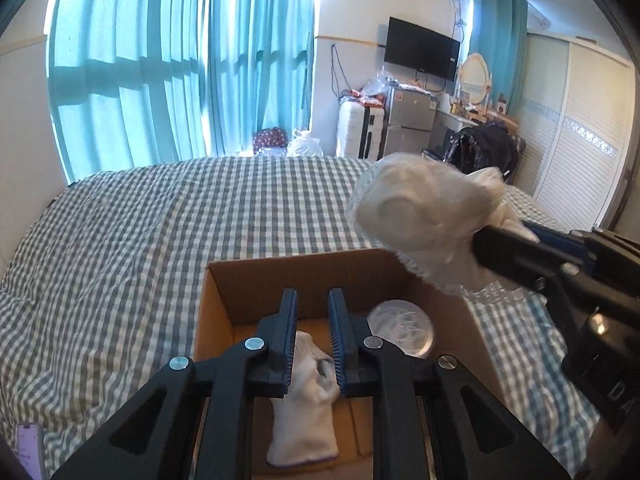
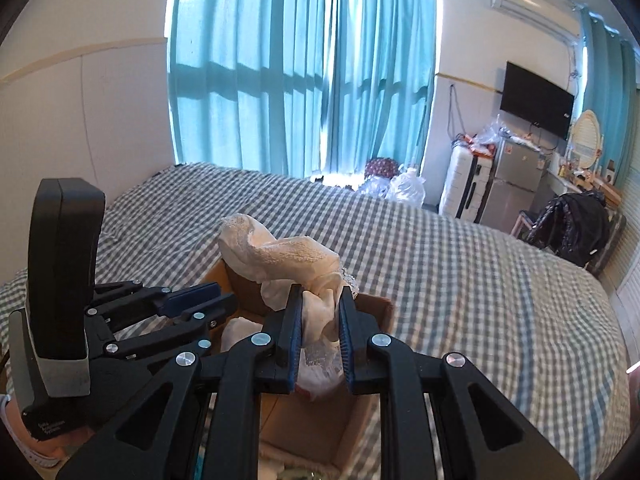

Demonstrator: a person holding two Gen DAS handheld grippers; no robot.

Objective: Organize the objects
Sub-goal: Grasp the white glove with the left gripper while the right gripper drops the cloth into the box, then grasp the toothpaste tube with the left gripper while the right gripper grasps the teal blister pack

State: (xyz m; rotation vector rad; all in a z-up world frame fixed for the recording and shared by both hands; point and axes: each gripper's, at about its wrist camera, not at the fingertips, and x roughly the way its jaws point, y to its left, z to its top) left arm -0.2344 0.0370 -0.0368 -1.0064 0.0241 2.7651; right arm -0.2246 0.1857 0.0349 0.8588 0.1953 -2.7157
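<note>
The jaws of the right gripper (image 2: 318,338) are clenched on a bunched white cloth (image 2: 280,256), which is pinched at its lower end and stands up and away from the jaws. The jaws of the left gripper (image 1: 313,344) are parted with nothing between them; they are held over the open cardboard box (image 1: 218,304) on the checked bed (image 1: 120,240).

Below and ahead of the left jaws, a white glove (image 1: 304,420) is seen lying on the box floor, and just to the right of those jaws a round clear lid or dish (image 1: 402,326) is leaned in the box corner. From the left wrist view the held cloth is carried above and to the right of the jaws, over the box's far right corner.

The step in hand is judged to be the placing of the cloth into the box. For the next move, the right jaws would need to be lowered past the box rim over a free patch of floor before being released, so that the cloth is not draped over the wall.

Counted: one box, one held cloth, one glove and one round clear item inside it, two grippers. A phone (image 1: 30,452) is glimpsed at the bed's near edge, left of the left jaws.
</note>
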